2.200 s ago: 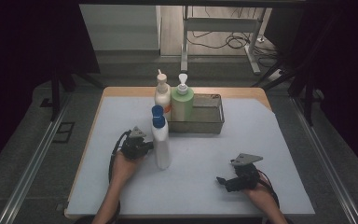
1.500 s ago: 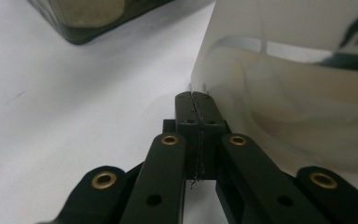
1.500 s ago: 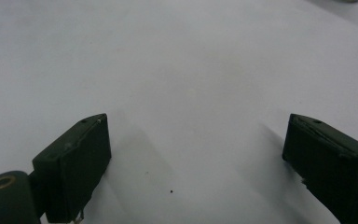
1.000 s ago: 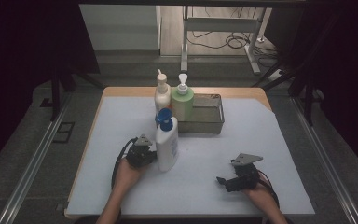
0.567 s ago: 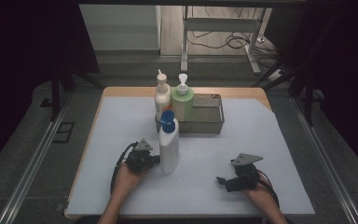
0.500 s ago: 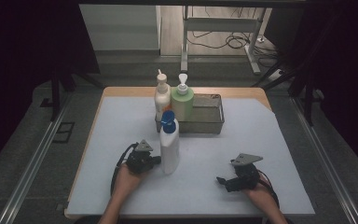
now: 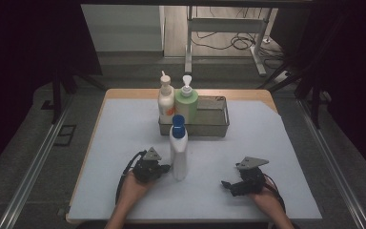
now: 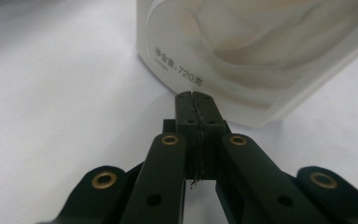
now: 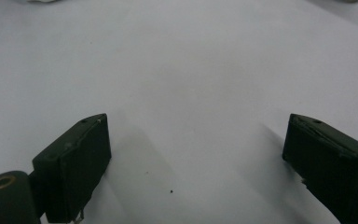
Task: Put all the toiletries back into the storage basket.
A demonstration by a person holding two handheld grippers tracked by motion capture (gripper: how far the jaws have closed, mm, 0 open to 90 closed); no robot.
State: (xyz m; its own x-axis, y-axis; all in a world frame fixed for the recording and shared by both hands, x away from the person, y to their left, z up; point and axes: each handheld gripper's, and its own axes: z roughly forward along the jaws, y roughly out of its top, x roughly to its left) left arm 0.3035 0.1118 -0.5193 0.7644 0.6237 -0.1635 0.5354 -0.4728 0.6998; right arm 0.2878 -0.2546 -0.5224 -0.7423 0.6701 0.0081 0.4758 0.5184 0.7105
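A tall white plastic bottle with a blue cap stands upright on the white sheet that covers the table, in front of a grey metal wire basket and apart from it. In the left end of the basket stand a cream pump bottle and, just beside it, a pale green pump bottle with a white pump head.

The left gripper lies low on the sheet just left of the white bottle's lower part. In the left gripper view its jaws are pressed together with nothing between them, their tips pointing at the bottom of the white bottle and very close to it; whether they touch it cannot be told.

The right gripper rests on the sheet well to the right of the bottle, held in the person's right hand. In the right gripper view its jaws are spread wide over bare white sheet, holding nothing.
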